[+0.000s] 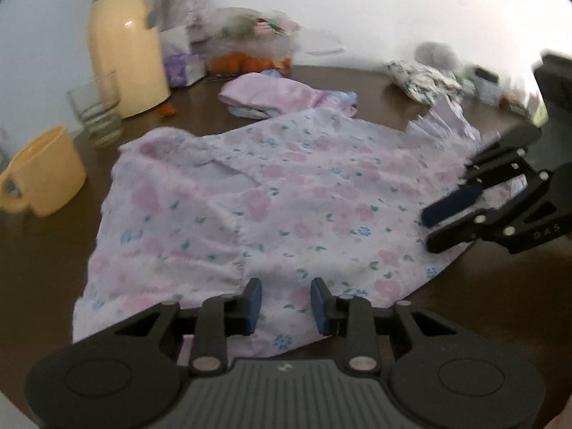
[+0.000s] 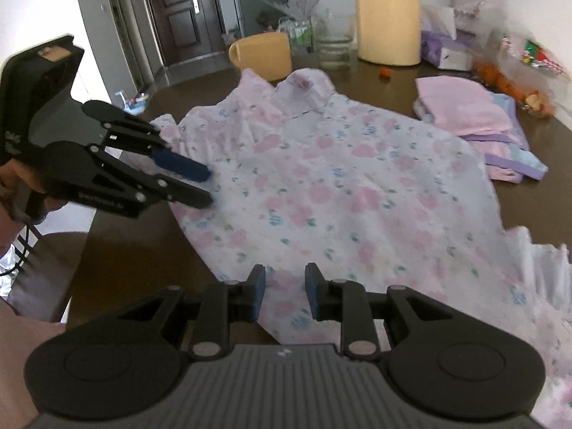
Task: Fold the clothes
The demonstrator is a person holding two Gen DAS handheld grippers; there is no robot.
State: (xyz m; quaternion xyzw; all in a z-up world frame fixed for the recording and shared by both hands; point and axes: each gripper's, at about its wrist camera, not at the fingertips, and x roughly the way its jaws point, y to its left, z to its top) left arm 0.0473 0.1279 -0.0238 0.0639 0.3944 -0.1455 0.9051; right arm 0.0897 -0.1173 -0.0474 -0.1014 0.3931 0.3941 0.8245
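Observation:
A pale floral garment with pink and blue flowers point(image 1: 271, 207) lies spread flat on the dark brown table point(image 1: 43, 271); it also shows in the right wrist view point(image 2: 343, 193). My left gripper point(image 1: 286, 307) is open, its blue pads over the garment's near edge. My right gripper point(image 2: 284, 295) is open over the opposite edge. The right gripper shows in the left wrist view point(image 1: 434, 227) at the right side of the cloth. The left gripper shows in the right wrist view point(image 2: 209, 187) at the left side. Nothing is held.
A folded pink and lilac pile point(image 1: 279, 96) lies behind the garment, also in the right wrist view point(image 2: 472, 114). A cream jug point(image 1: 125, 53), a glass point(image 1: 98, 111), a yellow cup point(image 1: 43, 175), tissue box point(image 1: 180, 64) and fruit container point(image 1: 250, 53) stand along the back.

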